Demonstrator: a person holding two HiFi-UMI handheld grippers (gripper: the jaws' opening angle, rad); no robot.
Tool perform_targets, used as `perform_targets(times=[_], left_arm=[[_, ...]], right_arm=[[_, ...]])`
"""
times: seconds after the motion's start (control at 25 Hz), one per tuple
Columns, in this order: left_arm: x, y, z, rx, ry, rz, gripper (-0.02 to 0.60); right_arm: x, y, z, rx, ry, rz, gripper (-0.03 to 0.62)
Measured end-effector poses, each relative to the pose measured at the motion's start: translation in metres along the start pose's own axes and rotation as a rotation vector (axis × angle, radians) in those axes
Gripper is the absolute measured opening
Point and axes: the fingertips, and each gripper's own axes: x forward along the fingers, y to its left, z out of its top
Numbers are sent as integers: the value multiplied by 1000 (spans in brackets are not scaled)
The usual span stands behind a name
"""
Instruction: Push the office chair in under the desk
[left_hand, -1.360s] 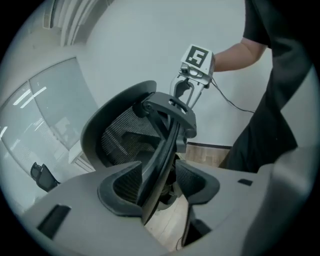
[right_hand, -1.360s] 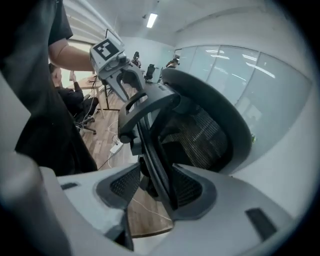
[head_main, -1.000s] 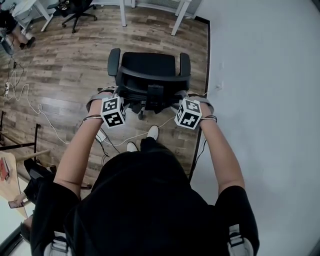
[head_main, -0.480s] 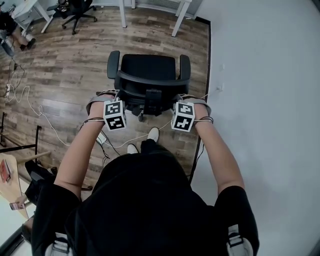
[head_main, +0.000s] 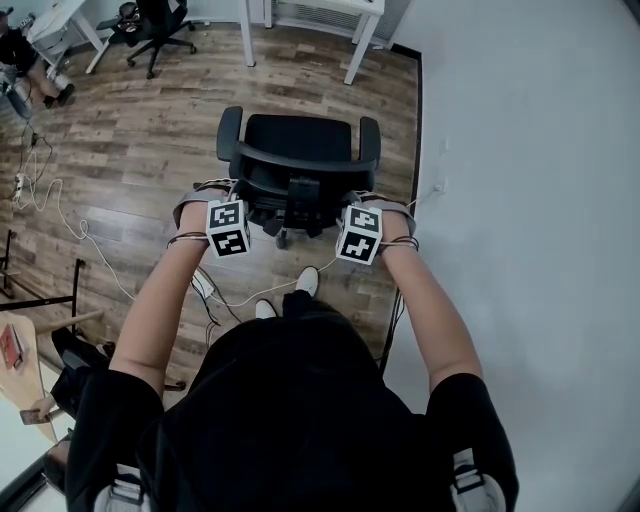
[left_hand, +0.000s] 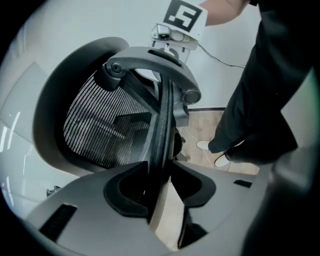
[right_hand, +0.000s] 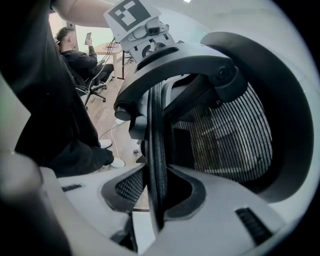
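A black office chair (head_main: 298, 140) stands on the wood floor with its seat towards the white desk legs (head_main: 362, 45) at the top. My left gripper (head_main: 238, 196) grips the left of the mesh backrest's top rim (left_hand: 162, 125). My right gripper (head_main: 356, 198) grips the right of it. In the left gripper view the rim runs between the two pads (left_hand: 160, 187), which have just been closing and now press on it. In the right gripper view the rim (right_hand: 156, 130) is likewise clamped between that gripper's (right_hand: 156, 192) pads after they closed.
A white wall (head_main: 530, 200) runs close along the chair's right side. White cables (head_main: 60, 215) trail over the floor on the left and by my shoes (head_main: 307, 281). Another black chair (head_main: 155, 25) and a seated person (head_main: 15, 50) are at the far left.
Both grippers have drawn in and clamped on the backrest rim. The chair has rolled a little towards the desk, and the person's feet have followed.
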Motion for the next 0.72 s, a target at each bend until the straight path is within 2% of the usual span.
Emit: perform_targets(times=[0.72], left_arm=[[44,92,-8,-30,43,-7,137]], right_arm=[[32,-97,-4,-10,-23,-33,106]])
